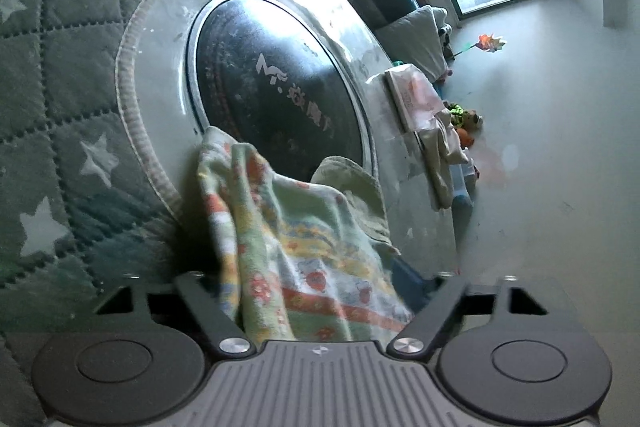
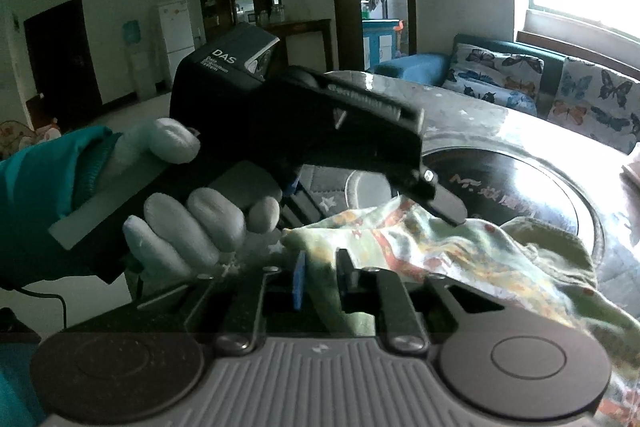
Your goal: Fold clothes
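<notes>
Both tongs, left (image 1: 320, 291) and right (image 2: 320, 279), clench our pale-green printed cloth (image 1: 296, 239), bunched at six o'clock; no fold is visible.

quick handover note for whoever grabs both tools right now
Left tool: tip down on the patterned cloth; the linkage in its own view looks wide open, cloth draped between. No firm grip visible.
Right tool: fingers close together, pinching a fold of that cloth.
The cloth lies bunched on the round table, partly over the dark centre disc.
Done: nothing folded yet.
Left: spread it flat, then fold.
</notes>
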### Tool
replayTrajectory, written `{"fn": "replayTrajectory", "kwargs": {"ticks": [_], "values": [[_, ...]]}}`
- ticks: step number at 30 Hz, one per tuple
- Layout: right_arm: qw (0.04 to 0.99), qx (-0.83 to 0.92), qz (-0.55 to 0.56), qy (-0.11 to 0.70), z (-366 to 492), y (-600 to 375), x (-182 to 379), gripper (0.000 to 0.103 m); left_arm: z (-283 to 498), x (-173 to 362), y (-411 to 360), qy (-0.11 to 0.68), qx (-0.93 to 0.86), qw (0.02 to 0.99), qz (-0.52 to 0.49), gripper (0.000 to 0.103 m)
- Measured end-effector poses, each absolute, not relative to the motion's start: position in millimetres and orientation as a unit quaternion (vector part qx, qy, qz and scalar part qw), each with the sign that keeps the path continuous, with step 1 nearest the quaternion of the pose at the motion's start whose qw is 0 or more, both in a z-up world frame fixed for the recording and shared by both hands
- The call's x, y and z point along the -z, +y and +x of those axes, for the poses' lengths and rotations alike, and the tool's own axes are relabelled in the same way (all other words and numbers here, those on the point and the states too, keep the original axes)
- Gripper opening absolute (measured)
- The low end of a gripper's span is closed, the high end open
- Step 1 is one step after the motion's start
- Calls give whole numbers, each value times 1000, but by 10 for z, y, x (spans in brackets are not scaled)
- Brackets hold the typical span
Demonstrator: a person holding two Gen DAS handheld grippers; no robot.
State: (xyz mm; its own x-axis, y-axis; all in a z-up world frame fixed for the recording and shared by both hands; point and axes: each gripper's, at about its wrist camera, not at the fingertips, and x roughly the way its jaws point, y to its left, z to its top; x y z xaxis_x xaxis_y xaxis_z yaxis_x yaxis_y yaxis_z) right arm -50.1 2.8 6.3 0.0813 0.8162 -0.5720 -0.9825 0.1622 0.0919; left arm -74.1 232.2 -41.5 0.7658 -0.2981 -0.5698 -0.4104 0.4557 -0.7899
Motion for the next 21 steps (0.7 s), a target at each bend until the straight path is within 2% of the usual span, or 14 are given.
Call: {"fn": "replayTrajectory", "kwargs": {"ticks": [2,4,8,14,16,17,18,21], "values": [[717,-627,-161,260,-487,37,-58,16,-762,437,2335,343,-41,783,-518,45],[718,-626,-159,262,-471,33,-54,16,-790,470,2359,343,-44,781,-520,39],[727,-614,-150,267,-417,-19,-66,18,-845,539,2398,339,-50,778,-527,21],[732,-605,-154,274,-389,-68,-46,28,-891,558,2400,332,-55,776,-533,20],[733,-602,-155,277,-380,-84,-39,36,-872,527,2383,337,-63,776,-530,21],[728,-607,-161,274,-413,-67,-32,46,-867,516,2380,340,-66,774,-529,23],[724,-612,-170,268,-449,-47,-17,49,-862,506,2378,343,-69,773,-530,23],[717,-621,-193,250,-552,36,11,49,-836,497,2380,350,-75,768,-532,24]]}}
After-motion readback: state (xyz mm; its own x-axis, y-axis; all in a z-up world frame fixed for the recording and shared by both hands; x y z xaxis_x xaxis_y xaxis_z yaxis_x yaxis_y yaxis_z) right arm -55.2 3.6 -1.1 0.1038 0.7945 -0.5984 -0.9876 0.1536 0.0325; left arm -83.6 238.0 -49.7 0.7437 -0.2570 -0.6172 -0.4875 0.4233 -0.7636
